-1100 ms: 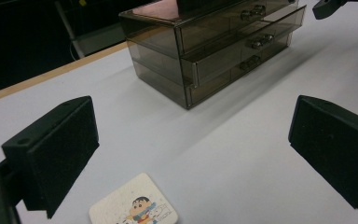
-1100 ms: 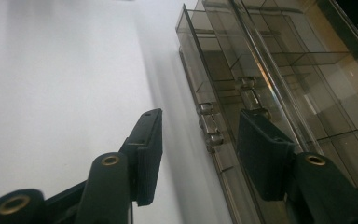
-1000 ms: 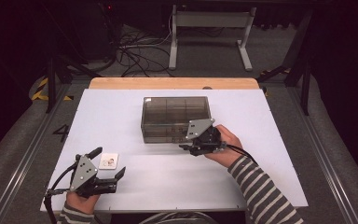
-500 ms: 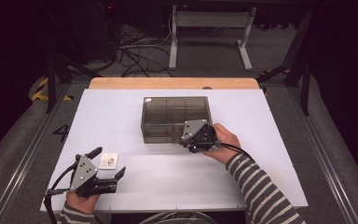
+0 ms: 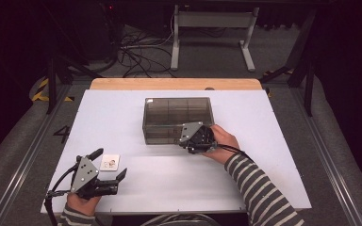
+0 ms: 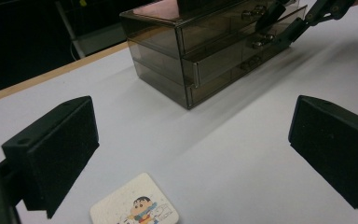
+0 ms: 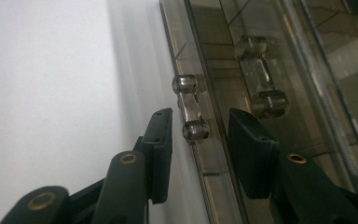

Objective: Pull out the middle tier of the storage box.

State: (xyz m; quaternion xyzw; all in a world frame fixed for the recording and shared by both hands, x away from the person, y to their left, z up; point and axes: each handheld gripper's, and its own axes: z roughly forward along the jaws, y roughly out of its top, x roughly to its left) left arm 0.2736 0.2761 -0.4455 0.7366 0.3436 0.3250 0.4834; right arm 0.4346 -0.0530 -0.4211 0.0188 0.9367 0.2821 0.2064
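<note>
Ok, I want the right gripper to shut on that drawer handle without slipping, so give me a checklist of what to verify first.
1. Right gripper open: ok, jaws apart.
2. Handle between the jaws: ok, its near knob sits in the gap in the right gripper view.
3. Pads touching the handle: not ok, both stand clear of it.
4. Which drawer it belongs to: cannot tell for sure; in the left gripper view the jaws seem to be at the middle one.
5. Left gripper out of the way: ok, open near the table's front edge, by the coaster, far from the box.
</note>
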